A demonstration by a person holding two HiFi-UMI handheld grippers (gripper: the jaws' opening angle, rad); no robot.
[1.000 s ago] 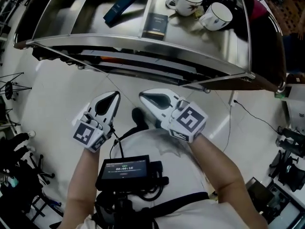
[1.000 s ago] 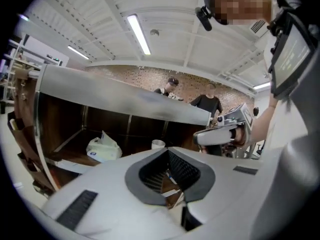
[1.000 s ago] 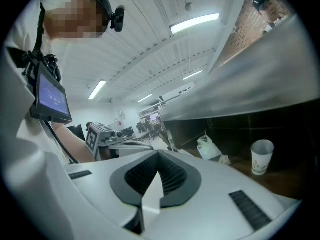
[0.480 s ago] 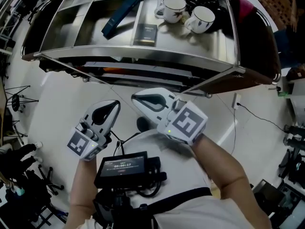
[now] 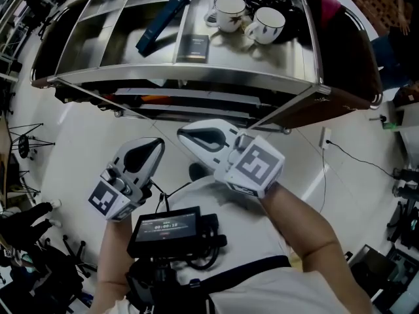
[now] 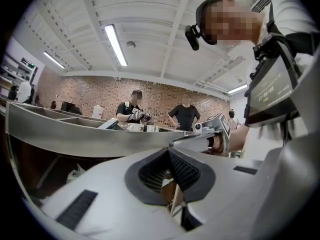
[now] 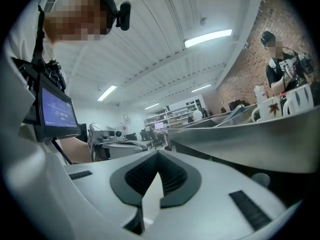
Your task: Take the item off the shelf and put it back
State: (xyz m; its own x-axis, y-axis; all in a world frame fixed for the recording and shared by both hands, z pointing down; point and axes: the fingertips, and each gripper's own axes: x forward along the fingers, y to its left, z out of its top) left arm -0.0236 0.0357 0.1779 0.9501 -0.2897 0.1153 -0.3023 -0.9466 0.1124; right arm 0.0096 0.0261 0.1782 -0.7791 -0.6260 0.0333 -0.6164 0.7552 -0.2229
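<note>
1. Below the front edge of the steel shelf [image 5: 196, 80], my two claws hang side by side over the pale floor [image 5: 78, 136]. The left claw [image 5: 159, 143] and the right claw [image 5: 185, 133] both aim their tips at the shelf, and neither touches it.
2. Both claws are pinched fully together and carry nothing. In each claw's own view the ribbed pads [image 6: 187, 170] meet at the tips, with only background showing through the gap behind them.
3. Over the last second both claws have come up. They loom larger under the head camera, and the right tip now sits nearer the shelf's front rail. My left claw's view now skims about level with the top tier's rim. The jaws stayed closed all the while.
4. Nothing on the top tier has shifted against the shelf.
   - A long dark-blue box [image 5: 162, 19] lies slantwise in the middle compartment, running toward the far edge.
   - A small dark box [image 5: 193, 46] lies flat just behind the front edge, right of a divider.
   - Two white mugs [image 5: 229, 12] stand touching each other toward the far right corner.
5. I cannot tell which of these is the item. Each one lies on the shelf, which is where the task wants it to end up.
6. My reading is that empty, closed claws lifted to shelf height fit two cases equally well. The item may be about to come off, or it may already have been set back. These views do not decide between them.
</note>
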